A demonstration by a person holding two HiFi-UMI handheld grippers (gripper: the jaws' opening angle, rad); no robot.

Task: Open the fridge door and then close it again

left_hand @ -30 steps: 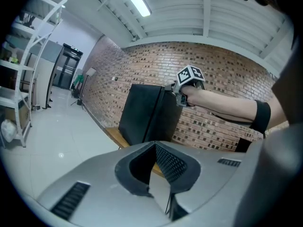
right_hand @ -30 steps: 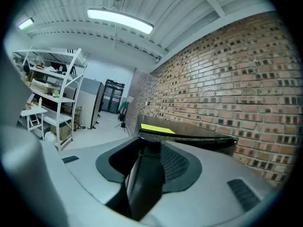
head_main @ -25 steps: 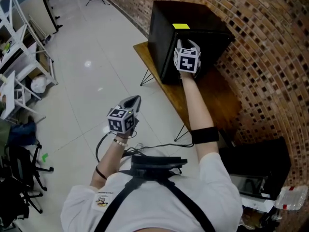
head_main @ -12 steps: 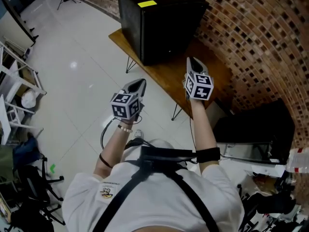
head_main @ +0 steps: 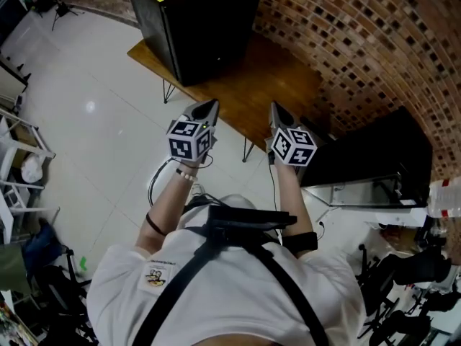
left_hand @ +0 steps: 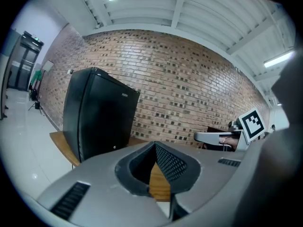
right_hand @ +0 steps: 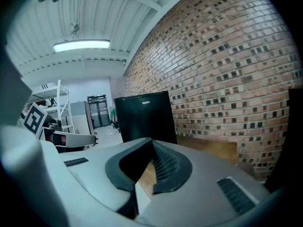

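The black mini fridge (head_main: 194, 27) stands on the wooden counter (head_main: 266, 85) by the brick wall (head_main: 346, 42), its door shut. The left tool (head_main: 207, 108) and right tool (head_main: 276, 111) are both closed on nothing, well apart from it. Seemingly either nothing remains, or both steps do.

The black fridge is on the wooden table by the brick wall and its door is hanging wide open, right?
Almost. The black box-shaped fridge does sit on the brown wooden table by the red brick wall, but its door is shut, not wide open. The right gripper view shows its flat, closed front.
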